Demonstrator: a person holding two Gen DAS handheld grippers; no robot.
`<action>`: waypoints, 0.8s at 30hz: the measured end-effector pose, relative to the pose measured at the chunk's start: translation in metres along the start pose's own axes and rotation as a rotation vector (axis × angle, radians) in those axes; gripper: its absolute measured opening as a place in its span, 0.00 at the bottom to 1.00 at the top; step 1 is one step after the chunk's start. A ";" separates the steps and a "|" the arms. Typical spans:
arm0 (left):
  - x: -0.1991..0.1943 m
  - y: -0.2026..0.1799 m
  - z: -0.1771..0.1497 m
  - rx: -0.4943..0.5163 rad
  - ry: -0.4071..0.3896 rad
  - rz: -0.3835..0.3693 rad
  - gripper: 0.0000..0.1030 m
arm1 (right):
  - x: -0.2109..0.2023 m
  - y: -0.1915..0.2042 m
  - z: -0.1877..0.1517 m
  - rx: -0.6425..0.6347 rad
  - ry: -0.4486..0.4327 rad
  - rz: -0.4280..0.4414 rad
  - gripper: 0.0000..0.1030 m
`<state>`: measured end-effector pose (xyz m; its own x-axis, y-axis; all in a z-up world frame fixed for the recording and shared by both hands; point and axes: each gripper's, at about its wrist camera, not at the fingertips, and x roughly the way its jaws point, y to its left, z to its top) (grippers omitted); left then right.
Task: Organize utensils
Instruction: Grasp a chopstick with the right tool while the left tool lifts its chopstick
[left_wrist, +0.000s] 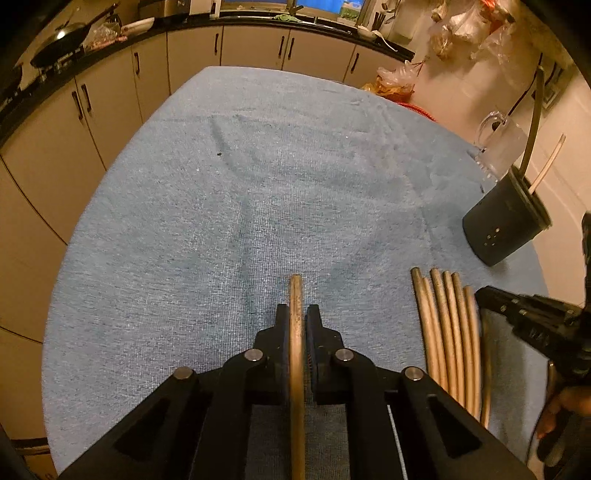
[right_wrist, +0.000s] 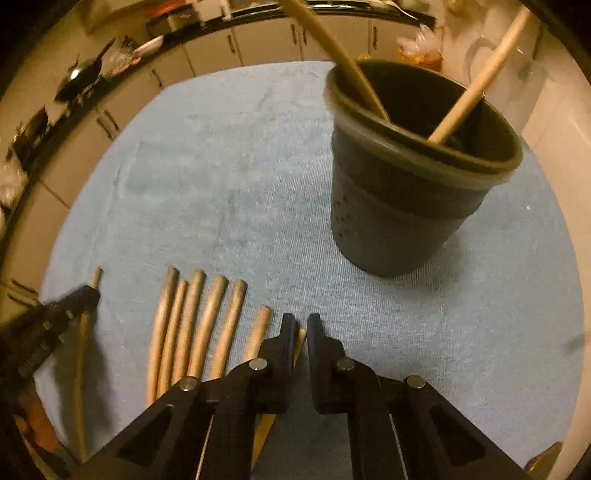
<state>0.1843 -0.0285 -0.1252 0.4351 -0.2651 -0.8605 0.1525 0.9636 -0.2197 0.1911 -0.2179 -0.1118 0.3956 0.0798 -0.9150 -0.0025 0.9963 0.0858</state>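
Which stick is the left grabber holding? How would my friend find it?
Look at the blue cloth covering the table. Left of the row of wooden sticks lies one stick by itself. Only that one is pinched in the left hand-held gripper.

A blue cloth (left_wrist: 236, 206) covers the bench; on it lie wooden sticks (right_wrist: 207, 328) beside an upright dark cup (right_wrist: 402, 206).

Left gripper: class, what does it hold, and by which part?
The left gripper is shut on a wooden utensil handle, just below the handle's free end.
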 end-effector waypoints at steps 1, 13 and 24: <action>0.001 0.000 0.002 -0.002 0.007 -0.009 0.13 | 0.000 0.000 -0.001 -0.002 -0.002 0.000 0.09; 0.000 0.000 0.007 -0.025 0.013 0.028 0.06 | -0.029 -0.019 -0.021 0.049 -0.083 0.160 0.06; -0.082 -0.010 -0.002 -0.038 -0.131 -0.081 0.06 | -0.122 -0.030 -0.030 0.028 -0.293 0.262 0.06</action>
<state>0.1455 -0.0161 -0.0534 0.5351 -0.3416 -0.7727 0.1591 0.9390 -0.3049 0.1148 -0.2567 -0.0143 0.6300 0.3151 -0.7098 -0.1146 0.9417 0.3163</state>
